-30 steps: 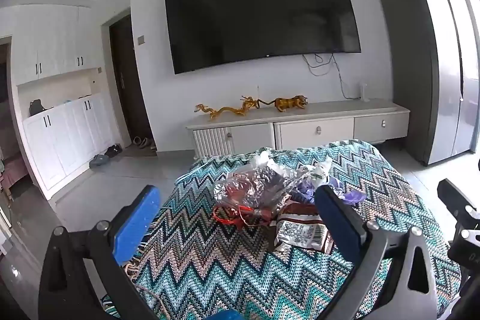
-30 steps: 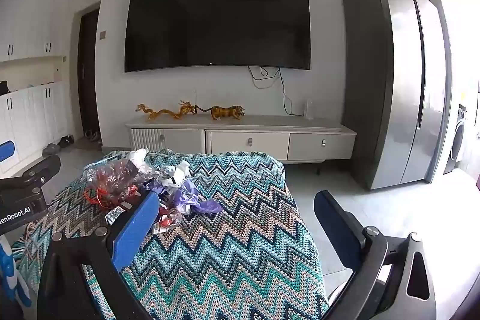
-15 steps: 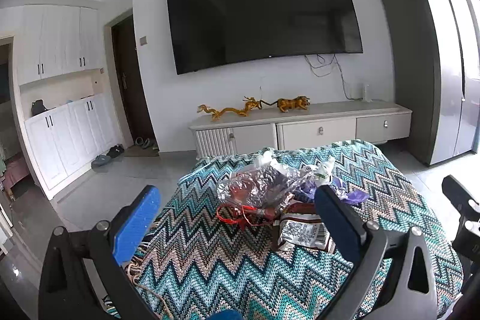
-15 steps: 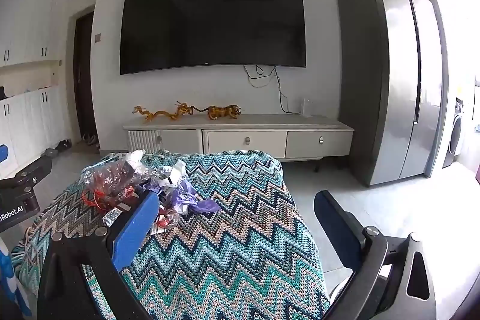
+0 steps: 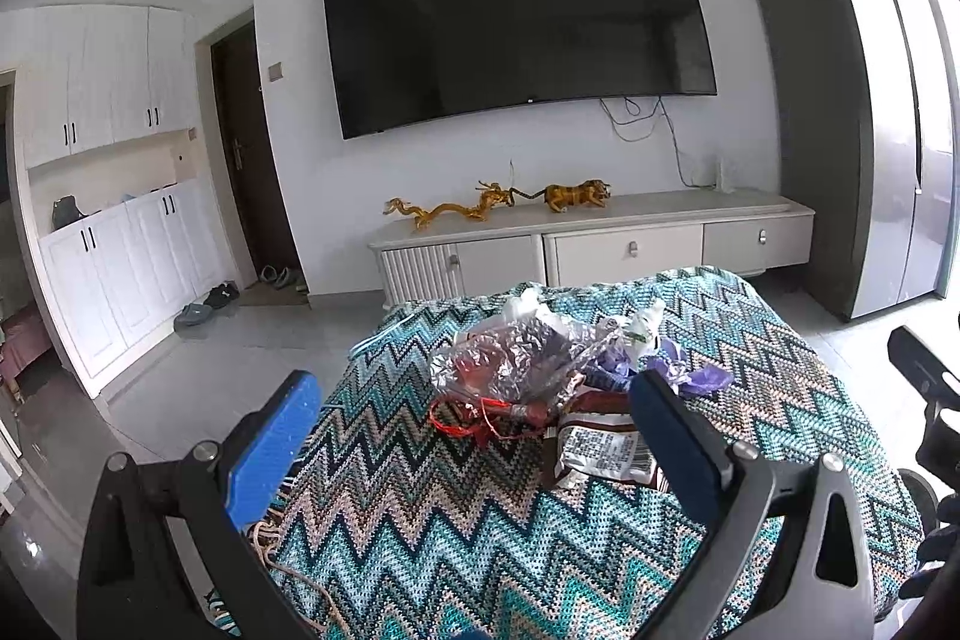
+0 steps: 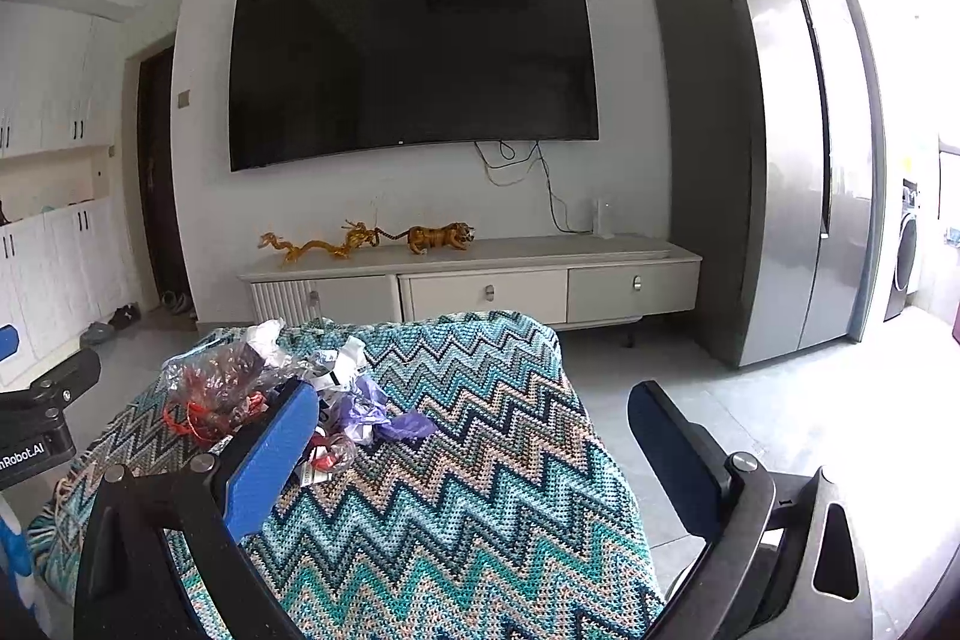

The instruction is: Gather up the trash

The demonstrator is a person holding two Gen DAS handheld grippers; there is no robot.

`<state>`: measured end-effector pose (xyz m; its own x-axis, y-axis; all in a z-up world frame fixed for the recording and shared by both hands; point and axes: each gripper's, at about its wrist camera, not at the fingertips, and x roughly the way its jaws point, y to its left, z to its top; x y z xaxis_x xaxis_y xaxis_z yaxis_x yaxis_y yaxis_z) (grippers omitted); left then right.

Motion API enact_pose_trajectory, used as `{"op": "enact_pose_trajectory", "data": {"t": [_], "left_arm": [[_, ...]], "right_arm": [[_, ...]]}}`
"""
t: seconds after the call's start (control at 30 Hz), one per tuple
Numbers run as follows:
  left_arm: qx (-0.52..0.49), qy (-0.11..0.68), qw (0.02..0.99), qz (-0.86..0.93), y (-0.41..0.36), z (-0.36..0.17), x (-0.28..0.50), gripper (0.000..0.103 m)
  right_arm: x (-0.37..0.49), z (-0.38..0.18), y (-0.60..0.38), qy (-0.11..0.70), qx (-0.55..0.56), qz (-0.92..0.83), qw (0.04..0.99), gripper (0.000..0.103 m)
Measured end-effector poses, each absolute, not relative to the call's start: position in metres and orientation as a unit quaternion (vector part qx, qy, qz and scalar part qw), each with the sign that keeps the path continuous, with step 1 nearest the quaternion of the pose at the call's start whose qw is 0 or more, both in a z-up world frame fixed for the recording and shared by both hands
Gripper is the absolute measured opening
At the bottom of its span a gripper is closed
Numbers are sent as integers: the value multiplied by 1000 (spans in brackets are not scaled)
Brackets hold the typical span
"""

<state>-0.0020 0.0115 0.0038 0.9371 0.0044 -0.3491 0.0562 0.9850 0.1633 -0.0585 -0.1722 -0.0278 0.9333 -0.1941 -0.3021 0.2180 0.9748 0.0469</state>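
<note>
Blue-padded left gripper (image 5: 474, 436) and right gripper (image 6: 474, 436) gape wide, empty, above the trash pile (image 5: 540, 376).

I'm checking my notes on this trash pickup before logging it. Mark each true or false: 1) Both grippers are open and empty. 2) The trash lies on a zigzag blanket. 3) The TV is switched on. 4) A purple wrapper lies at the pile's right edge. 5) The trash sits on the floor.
1) True: the left gripper and right gripper hold nothing.
2) True: the trash pile rests on the zigzag blanket.
3) False: the TV screen is dark.
4) True: the purple wrapper is there.
5) False: it is on the blanket.
</note>
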Motion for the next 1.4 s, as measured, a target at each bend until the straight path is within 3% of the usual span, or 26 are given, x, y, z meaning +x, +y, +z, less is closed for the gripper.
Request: {"op": "enact_pose_trajectory", "data": {"t": [0.33, 0.83, 1.07, 1.4], "left_arm": [[84, 170, 982, -11, 16, 9, -7, 103], [37, 101, 994, 8, 46, 41, -36, 103], [45, 119, 992, -5, 42, 38, -31, 103], [49, 203, 977, -49, 40, 2, 13, 103]], "right_arm": [[-59, -31, -170, 156, 36, -90, 983, 103], [-78, -5, -165, 123, 30, -91, 988, 103], [-76, -10, -171, 127, 33, -87, 988, 103], [-51, -37, -190, 177, 58, -82, 979, 103]]}}
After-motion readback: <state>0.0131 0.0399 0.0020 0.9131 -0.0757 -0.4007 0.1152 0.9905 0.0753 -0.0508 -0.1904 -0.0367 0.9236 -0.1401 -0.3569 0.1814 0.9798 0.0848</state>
